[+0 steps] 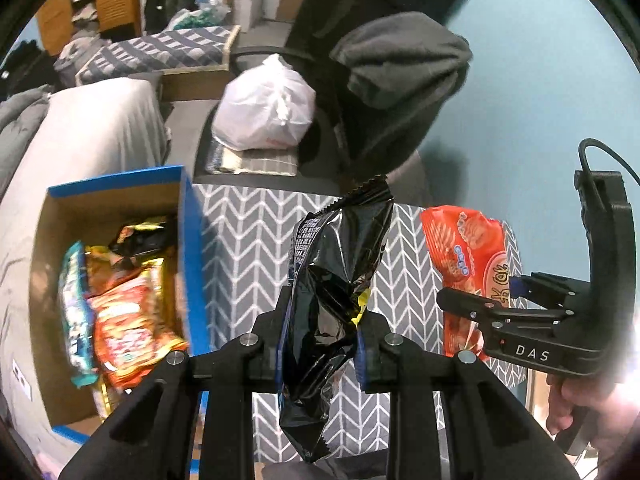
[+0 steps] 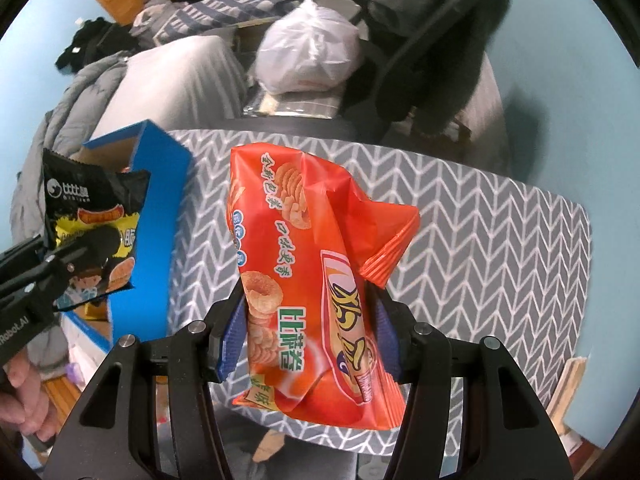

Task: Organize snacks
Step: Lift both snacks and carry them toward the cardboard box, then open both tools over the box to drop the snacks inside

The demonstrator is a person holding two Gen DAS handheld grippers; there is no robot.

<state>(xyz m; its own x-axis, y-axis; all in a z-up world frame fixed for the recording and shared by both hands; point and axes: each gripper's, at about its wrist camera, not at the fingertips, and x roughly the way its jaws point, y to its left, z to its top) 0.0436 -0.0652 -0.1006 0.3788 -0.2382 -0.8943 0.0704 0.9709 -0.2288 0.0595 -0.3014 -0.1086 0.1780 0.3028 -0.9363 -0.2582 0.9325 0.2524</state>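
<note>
My left gripper (image 1: 322, 344) is shut on a black snack bag (image 1: 336, 280) and holds it above the grey chevron tablecloth (image 1: 248, 248). The same black bag (image 2: 96, 216) shows at the left of the right wrist view, next to the box. My right gripper (image 2: 308, 340) is shut on an orange snack bag (image 2: 316, 280) held over the tablecloth (image 2: 480, 232). The orange bag (image 1: 468, 252) also shows at the right of the left wrist view. A blue cardboard box (image 1: 192, 240) at the table's left holds several snack packets (image 1: 120, 304).
A white plastic bag (image 1: 268, 108) sits on a chair behind the table, with dark clothes (image 1: 392, 80) draped over it. A grey bed (image 1: 80, 128) lies at the left. The blue box wall (image 2: 152, 216) stands left of the orange bag.
</note>
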